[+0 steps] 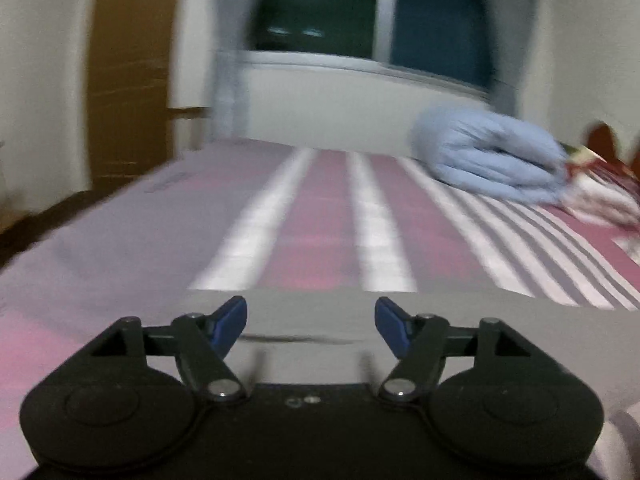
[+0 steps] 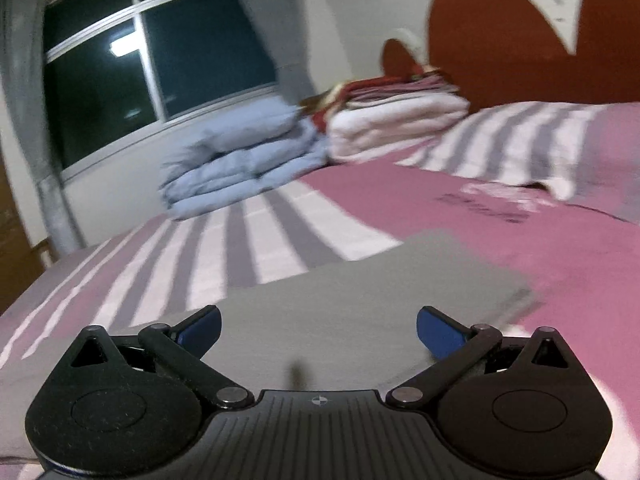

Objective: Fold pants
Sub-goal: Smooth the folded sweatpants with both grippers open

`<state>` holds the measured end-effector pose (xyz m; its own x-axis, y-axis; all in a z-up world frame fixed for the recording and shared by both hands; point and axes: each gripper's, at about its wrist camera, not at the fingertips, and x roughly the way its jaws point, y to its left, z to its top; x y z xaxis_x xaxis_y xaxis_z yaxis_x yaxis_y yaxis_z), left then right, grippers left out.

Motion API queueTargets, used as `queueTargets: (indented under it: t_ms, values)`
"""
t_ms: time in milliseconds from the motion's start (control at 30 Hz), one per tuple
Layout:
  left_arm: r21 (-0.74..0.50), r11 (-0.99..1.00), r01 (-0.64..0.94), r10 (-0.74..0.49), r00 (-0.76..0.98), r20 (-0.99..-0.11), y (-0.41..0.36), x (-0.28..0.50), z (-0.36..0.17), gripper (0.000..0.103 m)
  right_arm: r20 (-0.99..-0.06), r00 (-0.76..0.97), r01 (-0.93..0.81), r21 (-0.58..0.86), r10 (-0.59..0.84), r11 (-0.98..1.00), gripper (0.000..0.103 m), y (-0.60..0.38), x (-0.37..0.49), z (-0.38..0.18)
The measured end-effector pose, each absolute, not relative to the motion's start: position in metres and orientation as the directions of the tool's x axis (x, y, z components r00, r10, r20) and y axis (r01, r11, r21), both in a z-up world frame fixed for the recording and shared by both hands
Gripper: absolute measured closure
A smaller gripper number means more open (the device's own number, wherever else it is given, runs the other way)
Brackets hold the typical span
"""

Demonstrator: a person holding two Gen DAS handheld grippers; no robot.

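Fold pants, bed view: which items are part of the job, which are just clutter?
Job:
- grey pants, lying flat and folded on the bed
- left gripper, open, empty
- right gripper, open, empty

Clutter:
- blue duvet
- pink blanket stack
- striped pillow
- striped bedsheet

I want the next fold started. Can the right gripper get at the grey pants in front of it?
Probably yes. The right gripper is open and empty, with the grey pants lying flat on the striped bedsheet straight ahead and nothing between them.

Before me: striped pink bed point(image 2: 540, 264); folded blue duvet point(image 2: 240, 160) at far edge; pink-white blankets point(image 2: 396, 124) beside it; dark window point(image 2: 160, 68).
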<state>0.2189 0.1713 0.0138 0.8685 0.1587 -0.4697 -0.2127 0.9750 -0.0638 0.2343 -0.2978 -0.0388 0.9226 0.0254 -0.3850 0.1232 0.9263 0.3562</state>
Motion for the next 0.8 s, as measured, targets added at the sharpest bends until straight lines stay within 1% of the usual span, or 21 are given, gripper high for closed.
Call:
queueTargets:
  t_ms: [33, 67, 100, 167, 233, 267, 333, 367, 400, 500, 567, 633, 667, 700, 733, 767, 800]
  values:
    - [-0.079, 0.98, -0.182, 0.121, 0.864, -0.489, 0.162, 0.234, 0.009, 0.044, -0.384, 0.922, 0.103, 0.368, 0.05, 0.924, 0.0, -0.29, 0.241, -0.039]
    - [-0.092, 0.983, -0.16, 0.093, 0.858, -0.506, 0.153, 0.246, 0.0, 0.05, -0.384, 0.921, 0.083, 0.378, 0.074, 0.922, 0.0, -0.283, 0.246, -0.039]
    - [-0.101, 0.983, -0.152, 0.077, 0.847, -0.526, 0.146, 0.258, -0.008, 0.053, -0.384, 0.919, 0.067, 0.38, 0.091, 0.922, 0.0, -0.276, 0.252, -0.039]
    - [-0.133, 0.98, -0.151, 0.039, 0.792, -0.61, 0.142, 0.285, -0.031, 0.053, -0.387, 0.915, 0.048, 0.379, 0.111, 0.924, 0.0, -0.267, 0.262, -0.04]
    - [-0.109, 0.976, -0.188, 0.056, 0.704, -0.708, 0.147, 0.306, -0.063, 0.053, -0.398, 0.91, 0.048, 0.369, 0.111, 0.928, 0.0, -0.265, 0.271, -0.043]
    - [-0.115, 0.976, -0.183, 0.052, 0.714, -0.699, 0.15, 0.308, -0.072, 0.052, -0.426, 0.9, 0.07, 0.349, 0.092, 0.934, 0.0, -0.266, 0.278, -0.046]
    - [-0.117, 0.976, -0.184, 0.049, 0.71, -0.703, 0.152, 0.309, -0.071, 0.052, -0.49, 0.869, 0.118, 0.326, 0.061, 0.938, 0.0, -0.273, 0.291, -0.053]
    - [-0.115, 0.976, -0.185, 0.05, 0.703, -0.71, 0.153, 0.308, -0.068, 0.052, -0.508, 0.86, 0.136, 0.325, 0.052, 0.936, 0.0, -0.279, 0.294, -0.056]
    - [-0.105, 0.975, -0.197, 0.065, 0.701, -0.71, 0.154, 0.304, -0.062, 0.051, -0.515, 0.856, 0.149, 0.326, 0.043, 0.933, 0.0, -0.286, 0.295, -0.057]
    - [-0.073, 0.978, -0.197, 0.099, 0.741, -0.664, 0.15, 0.29, -0.044, 0.045, -0.482, 0.876, 0.143, 0.326, 0.034, 0.934, 0.0, -0.298, 0.295, -0.054]
    - [-0.096, 0.98, -0.176, 0.072, 0.757, -0.65, 0.147, 0.295, -0.039, 0.041, -0.472, 0.881, 0.121, 0.32, 0.047, 0.94, 0.0, -0.296, 0.3, -0.051]
    - [-0.108, 0.982, -0.156, 0.048, 0.755, -0.654, 0.139, 0.306, -0.035, 0.041, -0.473, 0.878, 0.102, 0.322, 0.067, 0.941, 0.0, -0.289, 0.313, -0.05]
    - [-0.101, 0.984, -0.148, 0.045, 0.748, -0.662, 0.135, 0.314, -0.035, 0.035, -0.484, 0.872, 0.101, 0.329, 0.076, 0.939, 0.0, -0.286, 0.32, -0.051]
    - [-0.089, 0.984, -0.152, 0.048, 0.717, -0.695, 0.132, 0.325, -0.043, 0.03, -0.51, 0.855, 0.099, 0.327, 0.087, 0.94, 0.0, -0.281, 0.329, -0.054]
    - [-0.085, 0.984, -0.158, 0.047, 0.682, -0.73, 0.131, 0.334, -0.053, 0.028, -0.555, 0.827, 0.102, 0.302, 0.088, 0.948, 0.0, -0.277, 0.339, -0.059]
    - [-0.08, 0.984, -0.159, 0.047, 0.666, -0.745, 0.131, 0.339, -0.063, 0.024, -0.613, 0.786, 0.108, 0.265, 0.08, 0.958, 0.0, -0.272, 0.352, -0.067]
    - [-0.078, 0.985, -0.155, 0.047, 0.672, -0.739, 0.131, 0.341, -0.067, 0.022, -0.651, 0.755, 0.101, 0.223, 0.071, 0.97, 0.0, -0.269, 0.361, -0.074]
